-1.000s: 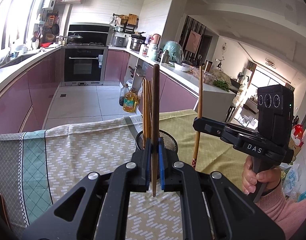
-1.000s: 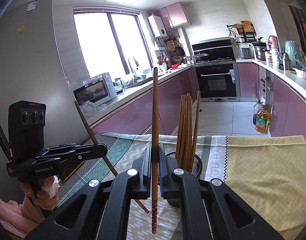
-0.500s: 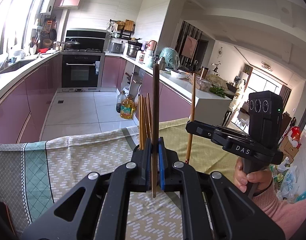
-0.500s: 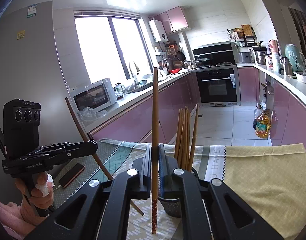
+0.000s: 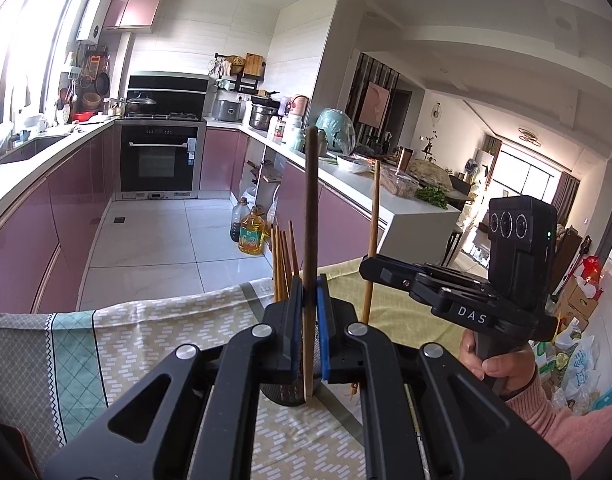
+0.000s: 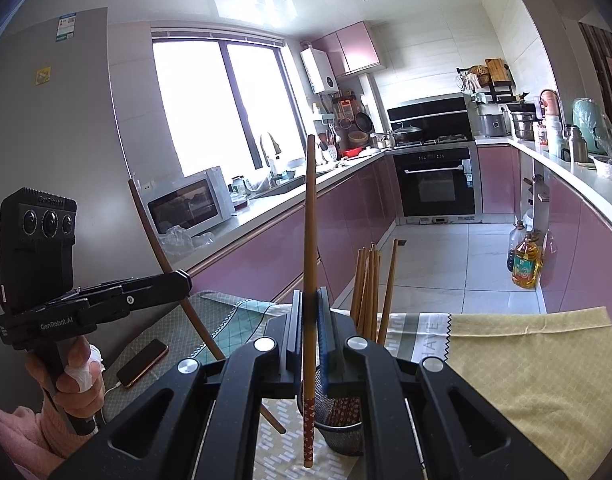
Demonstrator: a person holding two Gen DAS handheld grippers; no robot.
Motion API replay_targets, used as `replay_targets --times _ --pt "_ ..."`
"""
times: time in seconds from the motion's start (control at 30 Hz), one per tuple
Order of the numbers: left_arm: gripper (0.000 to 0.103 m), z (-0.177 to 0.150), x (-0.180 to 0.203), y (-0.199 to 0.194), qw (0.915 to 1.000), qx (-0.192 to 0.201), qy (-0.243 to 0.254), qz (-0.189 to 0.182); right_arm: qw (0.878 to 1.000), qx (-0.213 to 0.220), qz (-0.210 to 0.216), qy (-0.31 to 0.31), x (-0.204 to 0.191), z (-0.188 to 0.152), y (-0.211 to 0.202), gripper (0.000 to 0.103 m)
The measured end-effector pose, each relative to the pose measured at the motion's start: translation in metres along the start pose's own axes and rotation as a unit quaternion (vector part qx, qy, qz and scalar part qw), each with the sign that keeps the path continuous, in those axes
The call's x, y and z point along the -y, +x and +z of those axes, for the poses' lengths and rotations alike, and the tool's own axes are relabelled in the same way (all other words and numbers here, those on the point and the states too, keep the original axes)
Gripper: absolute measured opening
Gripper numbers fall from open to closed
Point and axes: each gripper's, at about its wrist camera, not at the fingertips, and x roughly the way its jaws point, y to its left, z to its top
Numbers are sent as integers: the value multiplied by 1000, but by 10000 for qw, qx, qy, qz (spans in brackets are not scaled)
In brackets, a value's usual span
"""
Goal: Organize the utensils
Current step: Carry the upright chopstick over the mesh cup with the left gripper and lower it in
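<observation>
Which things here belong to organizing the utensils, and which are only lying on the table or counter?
Part of the job:
- dark chopstick in left gripper
- patterned chopstick in right gripper
- mesh holder with chopsticks

Lying about:
- phone
- microwave
- oil bottle

Desk under cloth, holder in the middle, phone off at the edge.

The desk (image 6: 545, 380) is covered by a patchwork cloth (image 5: 154, 344): a teal diamond panel to one side, a pale brick-pattern stretch in the middle, and a plain yellow-green section (image 6: 525, 360) on the other. Right there on the brick-pattern part stands a dark mesh utensil holder (image 6: 341, 432), upright, with a bundle of wooden chopsticks (image 6: 367, 288) rising out of it. Over by the teal corner a phone (image 6: 142, 362) lies flat, a white cable (image 6: 108, 394) trailing from its end.
</observation>
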Motion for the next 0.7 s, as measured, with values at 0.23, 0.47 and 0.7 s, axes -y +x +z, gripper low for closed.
replay_targets --times 0.23,0.47,0.7 --pt "7 6 4 -3 9999 96 70 41 10000 5 7 -15 0 4 3 6" --pt "7 8 8 3 9998 78 106 114 10000 9 14 -17 0 1 1 6" --pt "7 10 13 10 9997 33 134 199 10000 33 0 -5 1 1 2 6"
